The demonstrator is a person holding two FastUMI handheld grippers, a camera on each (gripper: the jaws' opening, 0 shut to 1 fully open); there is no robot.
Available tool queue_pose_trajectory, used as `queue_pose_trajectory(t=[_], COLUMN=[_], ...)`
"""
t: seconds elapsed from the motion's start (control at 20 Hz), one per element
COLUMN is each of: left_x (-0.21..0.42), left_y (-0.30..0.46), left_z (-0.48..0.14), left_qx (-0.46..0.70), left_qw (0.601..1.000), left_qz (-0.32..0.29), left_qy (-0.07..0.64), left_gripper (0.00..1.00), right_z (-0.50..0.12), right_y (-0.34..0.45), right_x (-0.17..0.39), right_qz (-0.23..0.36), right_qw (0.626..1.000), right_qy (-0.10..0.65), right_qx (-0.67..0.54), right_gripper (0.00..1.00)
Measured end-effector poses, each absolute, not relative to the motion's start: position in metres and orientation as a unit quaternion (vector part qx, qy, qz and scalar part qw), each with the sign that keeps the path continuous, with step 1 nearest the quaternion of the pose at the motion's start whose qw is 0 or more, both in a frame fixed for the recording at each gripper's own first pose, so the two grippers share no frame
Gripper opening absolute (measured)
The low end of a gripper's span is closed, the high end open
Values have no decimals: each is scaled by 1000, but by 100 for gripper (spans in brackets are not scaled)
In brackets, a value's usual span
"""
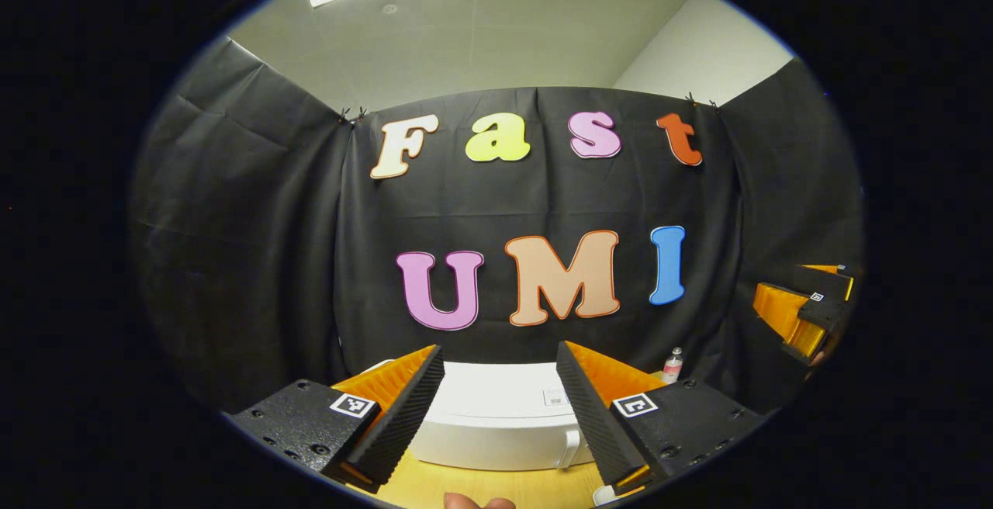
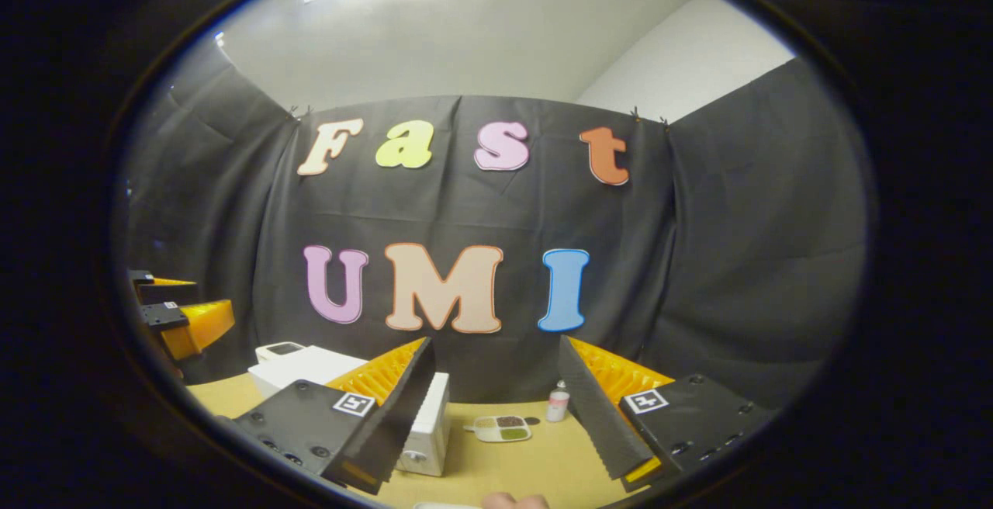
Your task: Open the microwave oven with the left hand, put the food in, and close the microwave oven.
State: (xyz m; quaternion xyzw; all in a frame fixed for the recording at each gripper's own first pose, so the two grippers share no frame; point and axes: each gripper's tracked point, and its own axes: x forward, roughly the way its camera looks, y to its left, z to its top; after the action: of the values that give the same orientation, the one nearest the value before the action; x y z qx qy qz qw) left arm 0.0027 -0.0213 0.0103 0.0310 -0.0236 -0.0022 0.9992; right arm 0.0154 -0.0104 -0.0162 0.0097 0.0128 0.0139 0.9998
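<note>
Your left gripper (image 1: 500, 408) is hanging in the air with its fingers (image 1: 403, 408) spread wide and nothing between them. The microwave oven (image 1: 496, 427) sits straight ahead of it, white, on the wooden desk (image 1: 496, 486); in the left gripper view you're looking through the gap between the fingers right at its top and front edge, and its handle (image 1: 570, 447) runs upright just inside the right finger. No contact, the fingers are well apart from it and a bit higher up. A small bottle (image 1: 672, 365) stands at the far right, near the black cloth wall.

Your right gripper (image 2: 496, 408) is the same story: fingers wide apart, holding nothing. From the right gripper view the microwave oven (image 2: 423, 424) is off to the left, partly behind the left finger (image 2: 396, 416), so it's ahead and left of that gripper, not between the fingers. In the gap between them, farther off on the desk (image 2: 543, 462), lies a white food tray (image 2: 502, 427) with a few compartments of food, and just right of it the small bottle (image 2: 557, 404). You can also see the left gripper (image 2: 186, 319) at the far left edge there, raised above the desk. Can't tell whether the microwave door is latched, but it looks closed from the front.
</note>
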Motion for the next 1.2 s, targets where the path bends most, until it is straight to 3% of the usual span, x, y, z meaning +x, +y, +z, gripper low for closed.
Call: queue_pose_trajectory(t=[0.7,1.2], left_x=[14,53], left_y=[-43,-83], left_z=[-10,-160], left_qx=[44,63], left_qw=[999,995], left_qz=[-13,-52], left_qy=[-18,57], left_gripper=[95,95], right_z=[-20,-10], right_y=[-27,-57], right_x=[14,3], right_qz=[1,-21], right_qw=[1000,1000], right_qy=[19,10], right_qx=[4,-11], right_gripper=[96,96])
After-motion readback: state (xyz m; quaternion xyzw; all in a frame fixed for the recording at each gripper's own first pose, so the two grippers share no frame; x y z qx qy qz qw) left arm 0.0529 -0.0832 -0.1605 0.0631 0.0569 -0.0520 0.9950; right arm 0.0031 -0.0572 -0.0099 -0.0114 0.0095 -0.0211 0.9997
